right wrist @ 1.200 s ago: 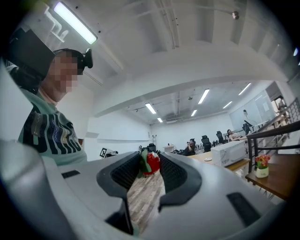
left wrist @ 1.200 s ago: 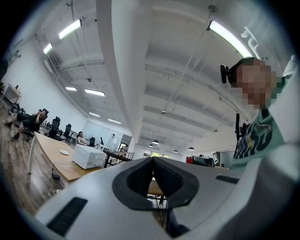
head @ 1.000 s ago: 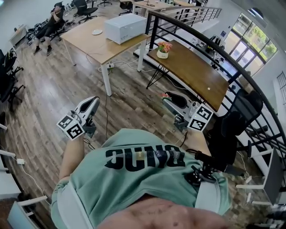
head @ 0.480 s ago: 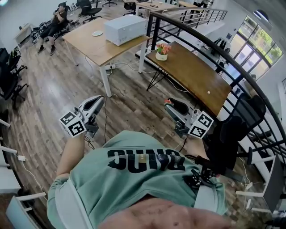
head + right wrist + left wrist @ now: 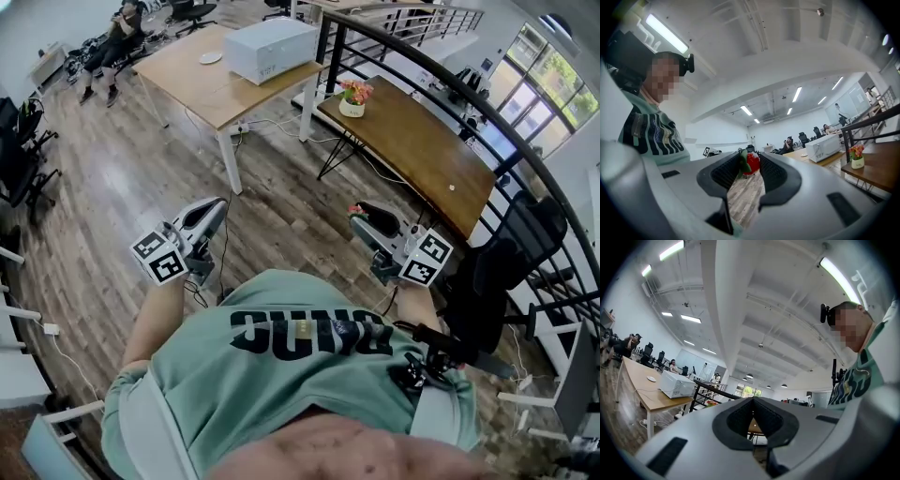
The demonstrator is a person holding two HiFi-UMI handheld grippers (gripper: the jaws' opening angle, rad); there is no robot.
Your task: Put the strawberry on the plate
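One strawberry (image 5: 751,163) is pinched between the pads of the right gripper (image 5: 363,217), right at the jaw tips. In the head view it shows at about 10 o'clock from that gripper's marker cube (image 5: 427,258). The left gripper (image 5: 752,403) has its jaws closed tip to tip with nothing between them. One white plate (image 5: 210,57) lies on the light wooden table (image 5: 187,94), well apart toward 11 o'clock from the strawberry, beside one white box (image 5: 270,49). One flower pot (image 5: 353,103) stands on the dark table (image 5: 422,159) at 12 o'clock.
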